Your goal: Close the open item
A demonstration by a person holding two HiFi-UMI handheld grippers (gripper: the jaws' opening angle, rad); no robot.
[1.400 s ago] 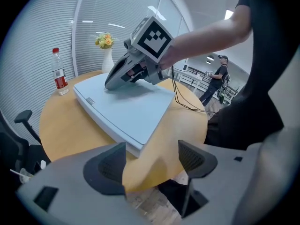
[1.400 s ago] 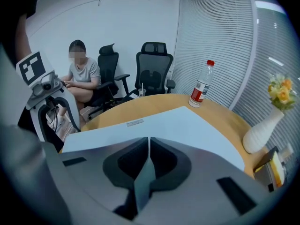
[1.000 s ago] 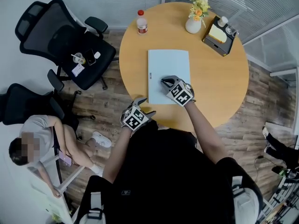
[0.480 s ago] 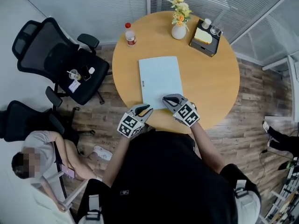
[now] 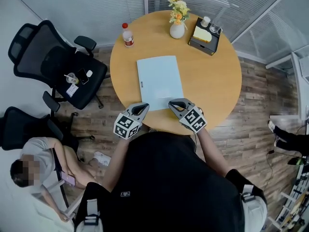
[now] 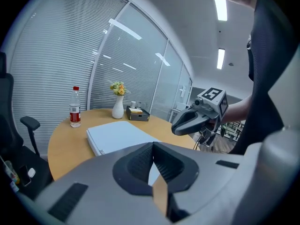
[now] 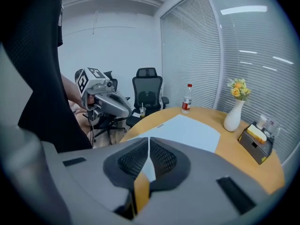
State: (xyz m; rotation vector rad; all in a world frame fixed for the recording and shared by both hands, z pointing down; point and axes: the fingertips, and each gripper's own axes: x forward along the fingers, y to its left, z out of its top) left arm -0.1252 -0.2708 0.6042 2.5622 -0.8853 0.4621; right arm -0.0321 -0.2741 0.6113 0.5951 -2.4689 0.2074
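A pale blue folder (image 5: 159,81) lies flat and closed on the round wooden table (image 5: 212,76); it also shows as the folder (image 6: 117,134) and the folder (image 7: 187,130) in the two gripper views. My left gripper (image 5: 142,107) hovers over the table's near edge, just short of the folder's near left corner. Its jaws have just been closing and now meet with nothing between them, seen in the left gripper view (image 6: 153,146). My right gripper (image 5: 173,103) hangs by the near right corner, shut and empty (image 7: 148,142). Neither gripper touches the folder.
At the table's far side stand a water bottle (image 5: 127,35), a white vase of flowers (image 5: 177,28) and a black tissue box (image 5: 204,33). Two black office chairs (image 5: 53,57) stand to the left. A person (image 5: 38,163) sits at the lower left. Glass walls with blinds surround the table.
The right gripper has come off the folder's near right part and drawn back to the table's edge. The left gripper's jaws have closed. Both grippers have risen.
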